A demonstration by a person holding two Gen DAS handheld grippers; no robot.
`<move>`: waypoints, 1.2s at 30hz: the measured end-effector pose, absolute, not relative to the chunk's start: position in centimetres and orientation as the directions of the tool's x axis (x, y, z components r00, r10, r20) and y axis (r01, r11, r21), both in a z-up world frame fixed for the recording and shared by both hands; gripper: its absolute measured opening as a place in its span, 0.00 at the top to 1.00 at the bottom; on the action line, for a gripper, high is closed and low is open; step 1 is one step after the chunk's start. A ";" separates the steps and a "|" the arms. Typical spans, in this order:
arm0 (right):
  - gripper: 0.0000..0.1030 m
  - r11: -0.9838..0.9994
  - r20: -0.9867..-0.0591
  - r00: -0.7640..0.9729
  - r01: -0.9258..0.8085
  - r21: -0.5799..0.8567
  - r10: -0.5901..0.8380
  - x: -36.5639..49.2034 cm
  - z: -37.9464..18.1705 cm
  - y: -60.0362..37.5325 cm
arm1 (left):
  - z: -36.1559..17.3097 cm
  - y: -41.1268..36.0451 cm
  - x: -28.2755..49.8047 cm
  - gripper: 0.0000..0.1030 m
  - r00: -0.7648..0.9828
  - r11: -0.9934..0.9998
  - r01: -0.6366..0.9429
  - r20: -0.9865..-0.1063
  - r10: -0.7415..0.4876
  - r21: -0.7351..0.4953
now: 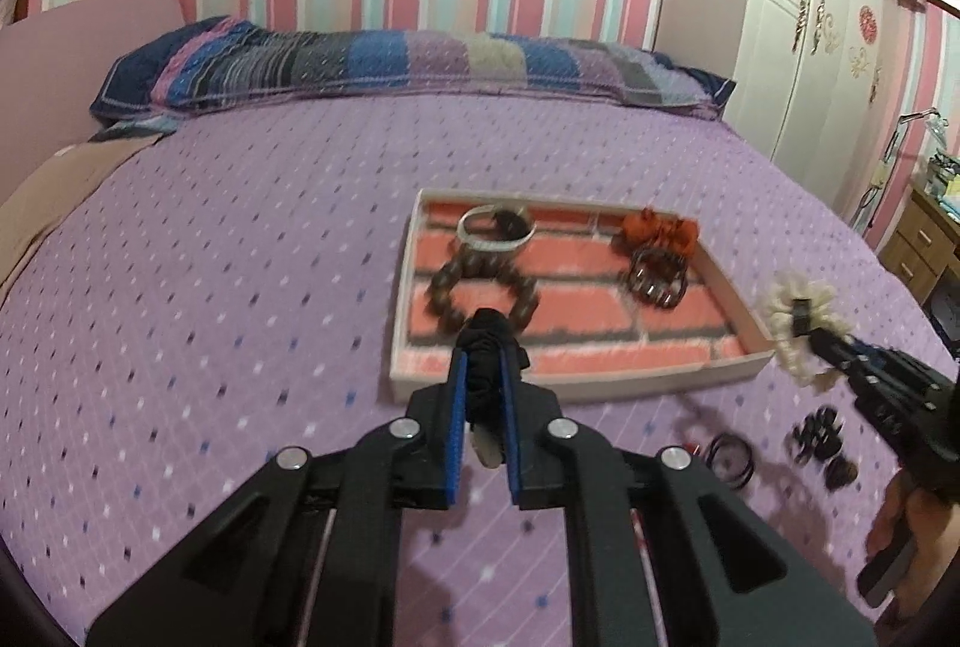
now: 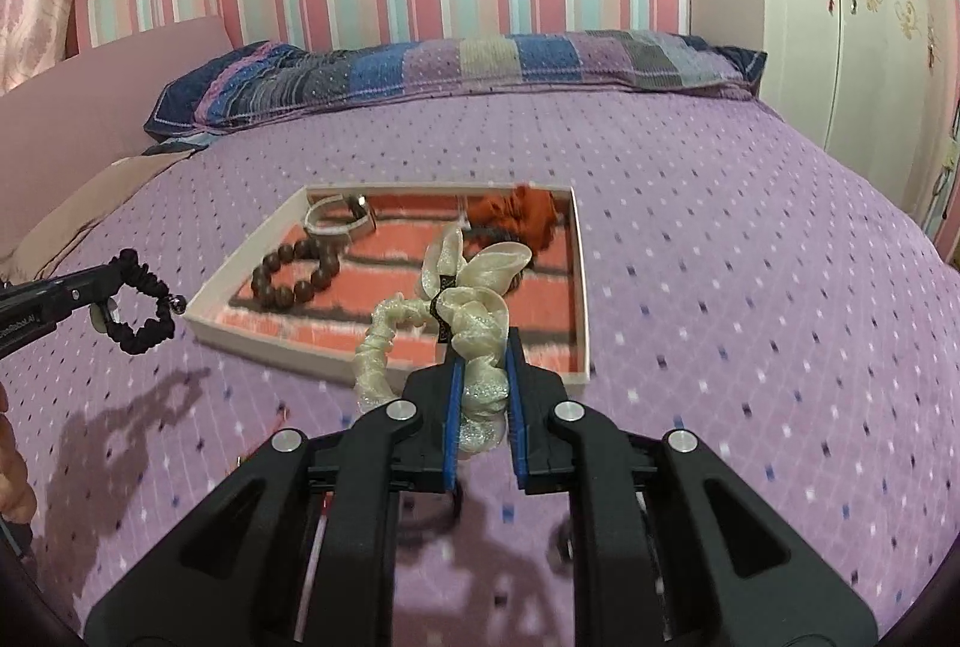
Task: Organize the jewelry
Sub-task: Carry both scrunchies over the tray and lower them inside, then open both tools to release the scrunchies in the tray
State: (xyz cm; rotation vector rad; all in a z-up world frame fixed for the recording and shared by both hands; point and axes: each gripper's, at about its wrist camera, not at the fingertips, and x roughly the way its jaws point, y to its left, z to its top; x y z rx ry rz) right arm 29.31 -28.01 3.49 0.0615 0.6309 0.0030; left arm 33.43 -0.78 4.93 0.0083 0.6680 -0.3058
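A shallow white tray point(image 1: 726, 302) with a brick-pattern floor lies on the purple bed; it also shows in the right wrist view point(image 2: 581, 287). In it lie a brown bead bracelet point(image 1: 480, 294), a white bangle point(image 1: 495, 230), an orange scrunchie point(image 1: 660, 227) and a dark bracelet point(image 1: 654, 278). My left gripper point(image 1: 486, 341) is shut on a black scrunchie point(image 2: 144, 308), held above the bed by the tray's near left edge. My right gripper point(image 2: 480, 347) is shut on a cream bow scrunchie point(image 2: 468, 287), held over the tray's near right corner.
Black hair ties point(image 1: 729, 458) and small dark pieces point(image 1: 819, 437) lie on the bedspread point(image 1: 240, 257) near the tray. A striped pillow point(image 1: 390, 65) lies along the head of the bed. A white wardrobe point(image 1: 810, 17) and a wooden desk point(image 1: 924, 239) stand at the right.
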 end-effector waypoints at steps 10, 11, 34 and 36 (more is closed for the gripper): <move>0.87 0.996 -0.626 0.780 0.054 0.074 0.004 36.0 2.6 -28.7 | 4.1 -4.8 39.3 0.89 0.717 0.944 0.317 -0.630 -0.299 -0.086; 0.87 0.996 -0.632 0.775 0.055 0.075 0.005 36.5 2.4 -28.8 | 3.7 -5.1 40.2 0.89 0.709 0.944 0.319 -0.640 -0.295 -0.082; 0.71 0.997 -0.761 0.648 0.076 0.026 -0.030 45.7 -2.3 -29.1 | -3.3 -4.9 49.3 0.87 0.621 0.969 0.245 -0.767 -0.159 -0.002; 0.61 0.997 -0.767 0.641 0.072 0.025 -0.027 45.5 -2.3 -29.2 | -3.1 -4.7 49.2 0.87 0.613 0.969 0.245 -0.771 -0.172 -0.022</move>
